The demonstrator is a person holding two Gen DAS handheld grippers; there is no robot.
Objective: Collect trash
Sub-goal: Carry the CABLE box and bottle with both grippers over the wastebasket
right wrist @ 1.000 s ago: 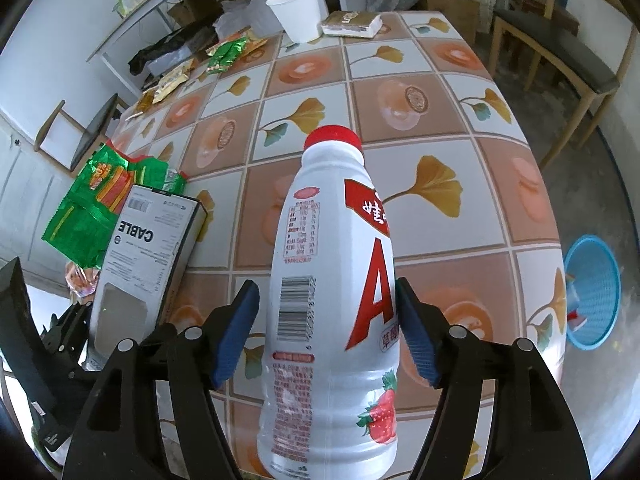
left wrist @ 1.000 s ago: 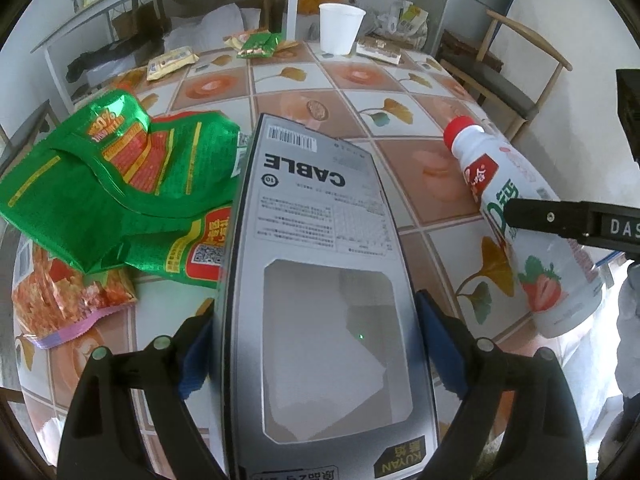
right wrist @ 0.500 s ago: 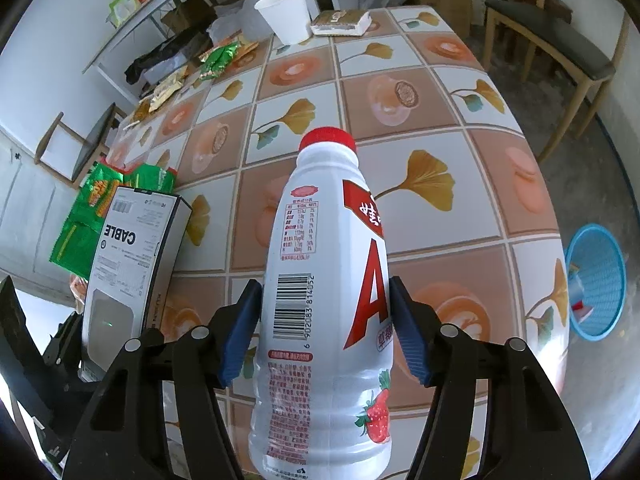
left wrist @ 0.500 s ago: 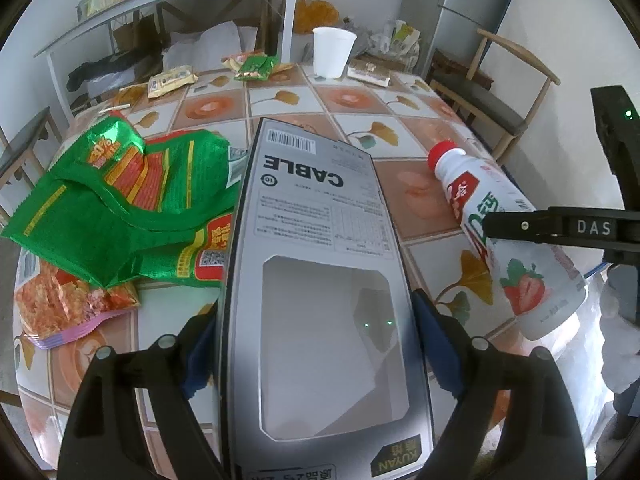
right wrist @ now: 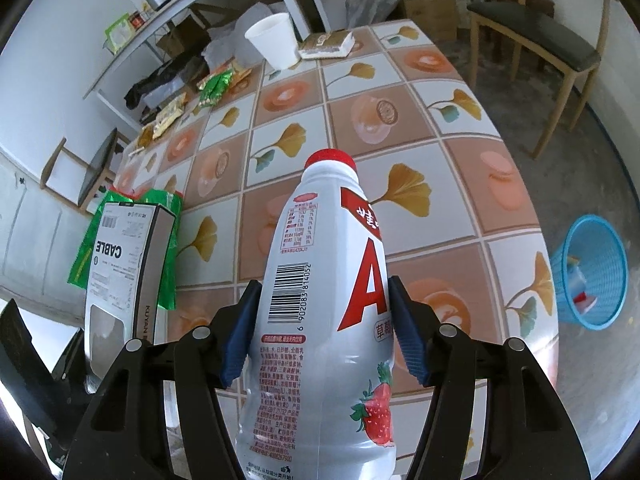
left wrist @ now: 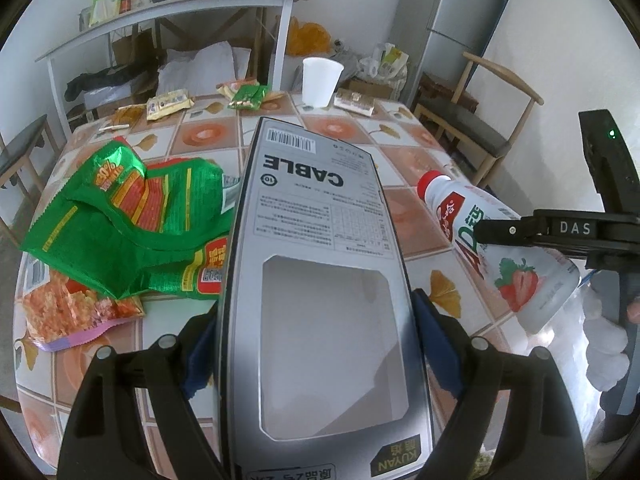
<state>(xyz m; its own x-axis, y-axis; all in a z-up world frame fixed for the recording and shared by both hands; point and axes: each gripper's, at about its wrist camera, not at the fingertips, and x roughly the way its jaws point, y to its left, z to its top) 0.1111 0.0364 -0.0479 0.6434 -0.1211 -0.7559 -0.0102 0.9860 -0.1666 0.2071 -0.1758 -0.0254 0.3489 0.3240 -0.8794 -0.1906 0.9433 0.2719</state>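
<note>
My left gripper (left wrist: 316, 340) is shut on a grey "CABLE" box (left wrist: 320, 240) with a cut-out window, held above the tiled table (left wrist: 332, 128). The box also shows in the right wrist view (right wrist: 120, 256). My right gripper (right wrist: 324, 332) is shut on a white strawberry drink bottle (right wrist: 328, 300) with a red cap, held above the table's near edge. The bottle shows in the left wrist view (left wrist: 496, 252), to the right of the box. A blue waste basket (right wrist: 588, 276) stands on the floor right of the table.
Green snack bags (left wrist: 132, 216) and an orange snack bag (left wrist: 68, 312) lie at the table's left. A white paper cup (left wrist: 320, 82), small wrappers (left wrist: 248, 96) and a flat packet (right wrist: 326, 44) sit at the far end. Wooden chairs (right wrist: 532, 44) stand at right.
Both grippers have lifted and pulled back from the table with the box and bottle still held. The view now takes in more of the room and the far wall.
</note>
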